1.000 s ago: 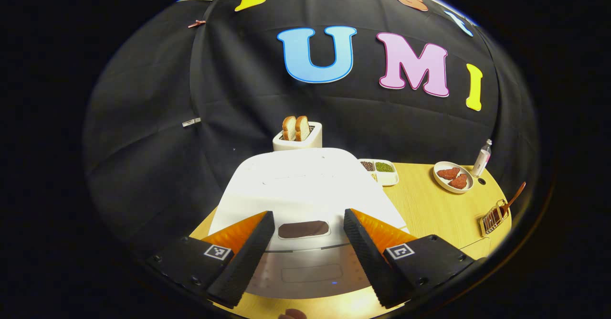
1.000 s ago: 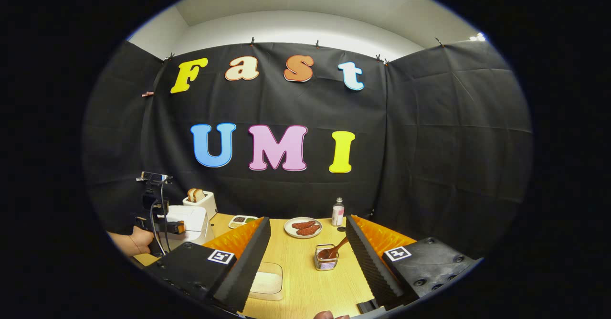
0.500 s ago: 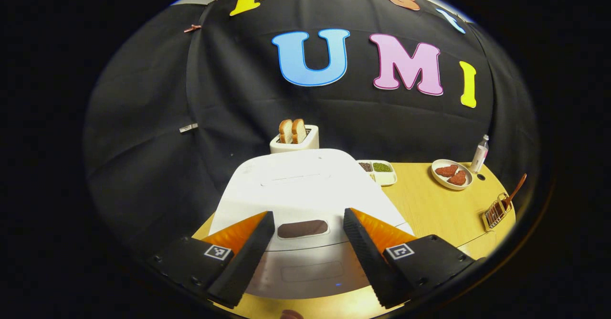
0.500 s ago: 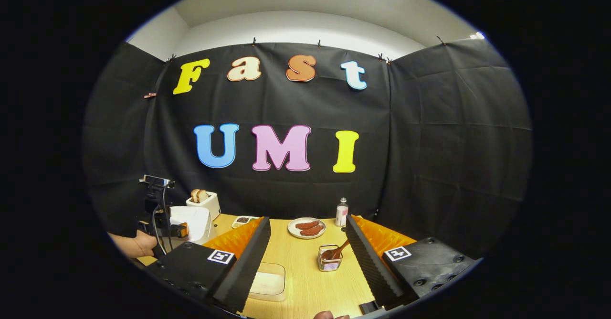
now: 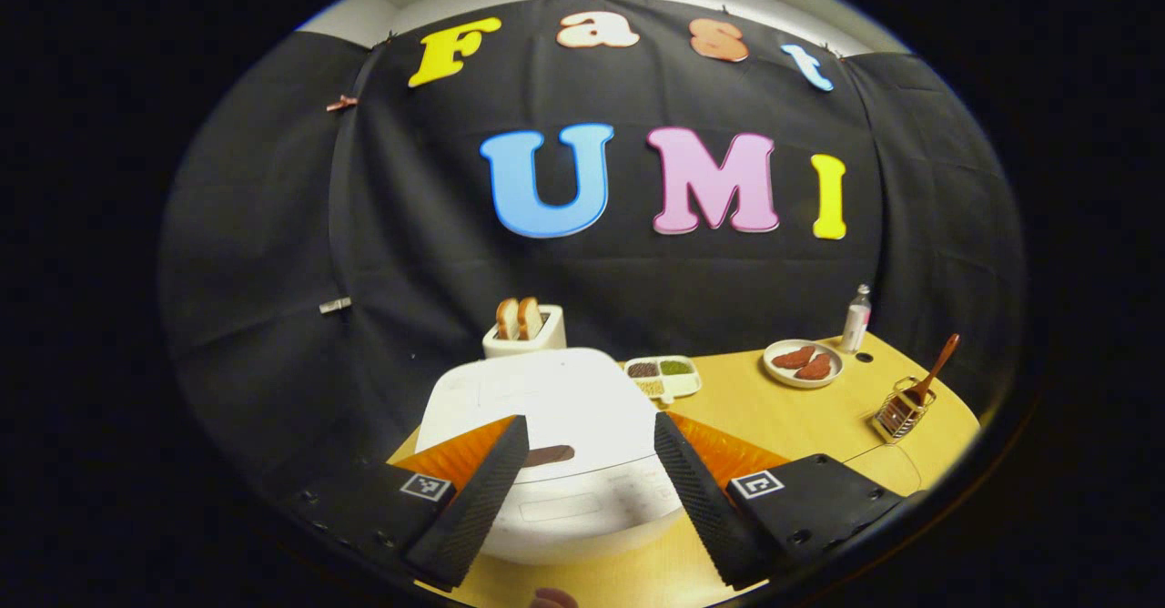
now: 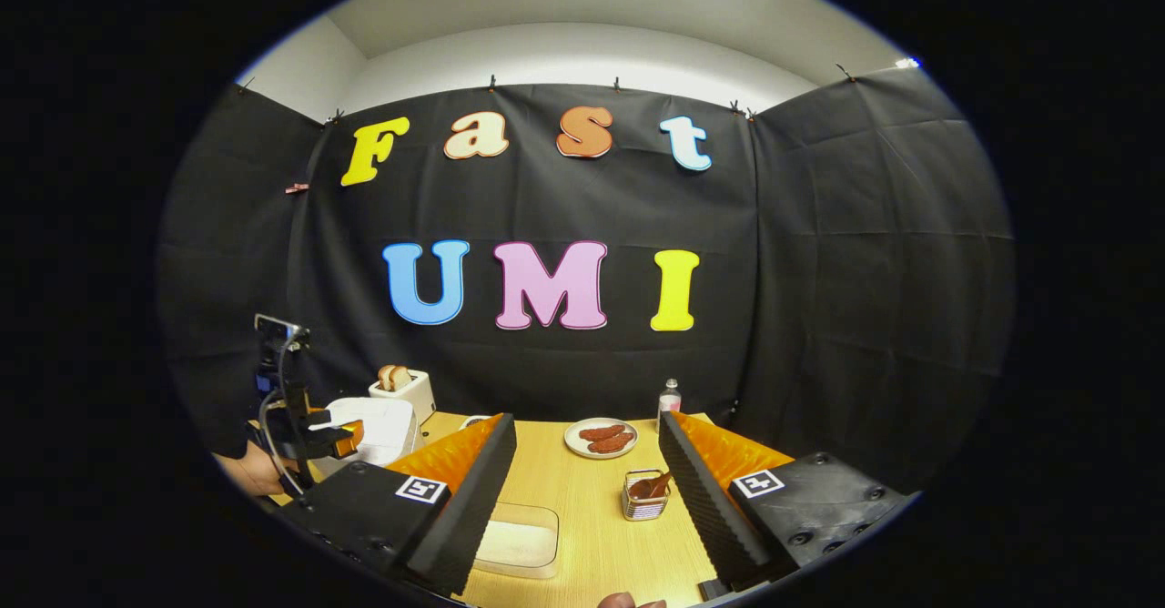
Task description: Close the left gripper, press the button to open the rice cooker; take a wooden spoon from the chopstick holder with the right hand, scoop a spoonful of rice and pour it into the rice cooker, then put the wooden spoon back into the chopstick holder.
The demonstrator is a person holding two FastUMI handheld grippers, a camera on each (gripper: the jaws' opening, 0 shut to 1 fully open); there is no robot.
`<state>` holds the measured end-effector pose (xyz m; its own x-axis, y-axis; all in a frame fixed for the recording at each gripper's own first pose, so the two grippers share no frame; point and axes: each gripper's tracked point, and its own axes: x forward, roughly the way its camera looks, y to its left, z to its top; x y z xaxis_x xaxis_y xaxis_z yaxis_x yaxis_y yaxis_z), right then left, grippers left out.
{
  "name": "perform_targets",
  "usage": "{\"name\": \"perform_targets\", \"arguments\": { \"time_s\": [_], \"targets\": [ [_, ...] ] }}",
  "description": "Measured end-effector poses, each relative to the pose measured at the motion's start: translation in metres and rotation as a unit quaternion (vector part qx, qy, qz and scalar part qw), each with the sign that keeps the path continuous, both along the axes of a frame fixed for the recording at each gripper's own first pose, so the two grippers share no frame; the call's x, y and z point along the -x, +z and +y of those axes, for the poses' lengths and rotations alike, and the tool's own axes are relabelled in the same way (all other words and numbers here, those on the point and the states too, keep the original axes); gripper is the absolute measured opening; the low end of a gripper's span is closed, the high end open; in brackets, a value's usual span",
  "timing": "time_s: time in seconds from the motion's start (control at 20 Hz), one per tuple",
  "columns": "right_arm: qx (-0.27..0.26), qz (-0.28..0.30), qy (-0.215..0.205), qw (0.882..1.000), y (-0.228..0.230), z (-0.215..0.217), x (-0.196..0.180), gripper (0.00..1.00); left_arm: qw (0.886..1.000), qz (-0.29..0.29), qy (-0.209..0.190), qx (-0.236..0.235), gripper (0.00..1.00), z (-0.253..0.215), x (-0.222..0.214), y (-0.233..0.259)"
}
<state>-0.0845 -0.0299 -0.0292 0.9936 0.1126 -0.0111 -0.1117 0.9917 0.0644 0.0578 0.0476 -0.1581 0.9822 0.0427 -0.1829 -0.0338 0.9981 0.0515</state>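
Your left gripper (image 5: 587, 481) hangs with jaws apart before the lidded rice cooker (image 5: 546, 408); your right gripper (image 6: 587, 490), also spread, faces the chopstick holder (image 6: 645, 497) with one wooden spoon (image 6: 657, 484) and, nearer, one clear rice box (image 6: 519, 537) on the desk (image 6: 592, 535). Two toast slices (image 5: 518, 317) show.

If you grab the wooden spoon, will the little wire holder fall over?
Maybe. The wire holder looks small and light, and the wooden spoon leans out over its rim, so a sideways tug could tip it. Lifting the spoon straight up seems safer.
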Motion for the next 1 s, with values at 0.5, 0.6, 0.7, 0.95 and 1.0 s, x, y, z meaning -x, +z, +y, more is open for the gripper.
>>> {"name": "perform_targets", "arguments": {
  "time_s": [0.5, 0.6, 0.7, 0.95, 1.0],
  "targets": [
    [0.004, 0.008, 0.046, 0.999, -0.013, 0.008, -0.024, 0.98, 0.997, -0.055, -0.043, 0.032, 0.96, -0.085, 0.075, 0.077],
    [-0.001, 0.009, 0.052, 0.999, -0.013, 0.006, -0.026, 0.98, 0.997, -0.055, -0.046, 0.035, 0.95, -0.096, 0.085, 0.081],
    [-0.001, 0.010, 0.058, 0.998, -0.015, 0.003, -0.030, 0.98, 0.996, -0.056, -0.052, 0.034, 0.96, -0.108, 0.094, 0.087],
    [-0.010, 0.012, 0.069, 0.998, -0.021, -0.011, -0.036, 0.98, 0.995, -0.080, -0.060, 0.017, 0.95, -0.134, 0.114, 0.105],
    [-0.011, 0.013, 0.070, 0.997, -0.022, -0.014, -0.037, 0.98, 0.995, -0.083, -0.057, 0.017, 0.96, -0.137, 0.117, 0.107]
  ]
}}
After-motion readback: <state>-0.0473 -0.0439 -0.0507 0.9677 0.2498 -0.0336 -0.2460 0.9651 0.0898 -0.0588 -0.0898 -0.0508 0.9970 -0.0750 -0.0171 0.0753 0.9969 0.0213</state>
